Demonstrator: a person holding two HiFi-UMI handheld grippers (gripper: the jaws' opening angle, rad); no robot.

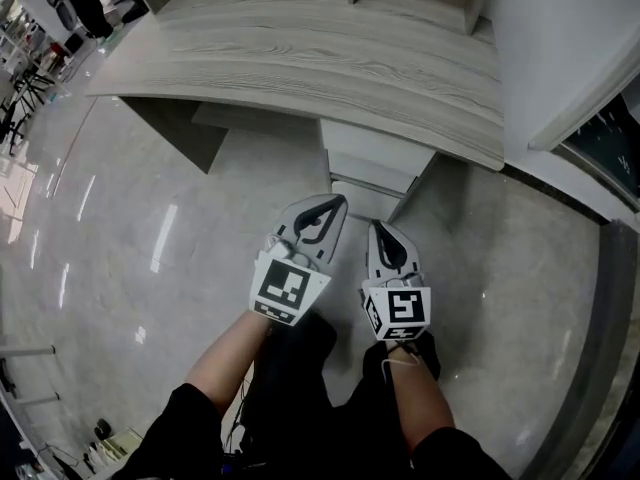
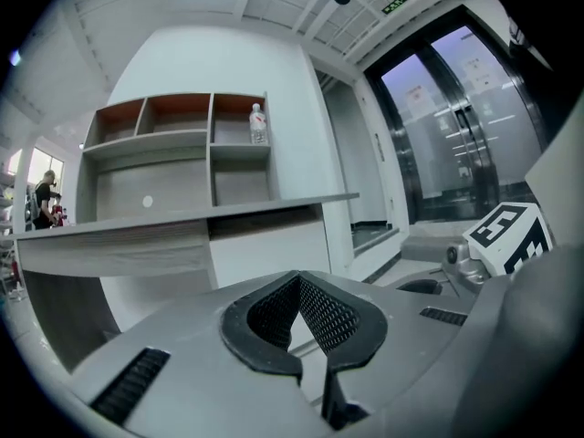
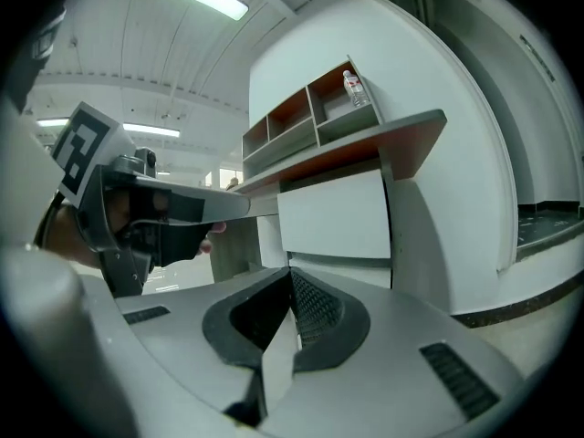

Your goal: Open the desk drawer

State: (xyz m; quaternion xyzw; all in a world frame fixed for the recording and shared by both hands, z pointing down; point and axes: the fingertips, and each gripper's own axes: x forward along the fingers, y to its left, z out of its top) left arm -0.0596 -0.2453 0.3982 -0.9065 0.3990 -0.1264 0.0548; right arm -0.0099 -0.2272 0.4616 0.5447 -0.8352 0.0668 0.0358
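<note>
The white desk drawer (image 1: 372, 155) sits under the grey wood desktop (image 1: 300, 63), stacked above another white front, both closed. My left gripper (image 1: 339, 201) and right gripper (image 1: 377, 227) hang side by side over the floor just in front of the drawer unit, touching nothing. Each has its jaws shut with nothing between them. In the left gripper view the left gripper (image 2: 297, 277) faces the drawer front (image 2: 269, 249). In the right gripper view the right gripper (image 3: 290, 273) faces the same drawer front (image 3: 336, 215) from a short way off.
A shelf unit above the desk holds a small bottle (image 2: 258, 124). A white wall panel (image 1: 560, 48) flanks the desk on the right, with glass doors (image 2: 456, 135) beyond. Glossy grey floor (image 1: 150, 248) spreads to the left; a person stands far off at the left.
</note>
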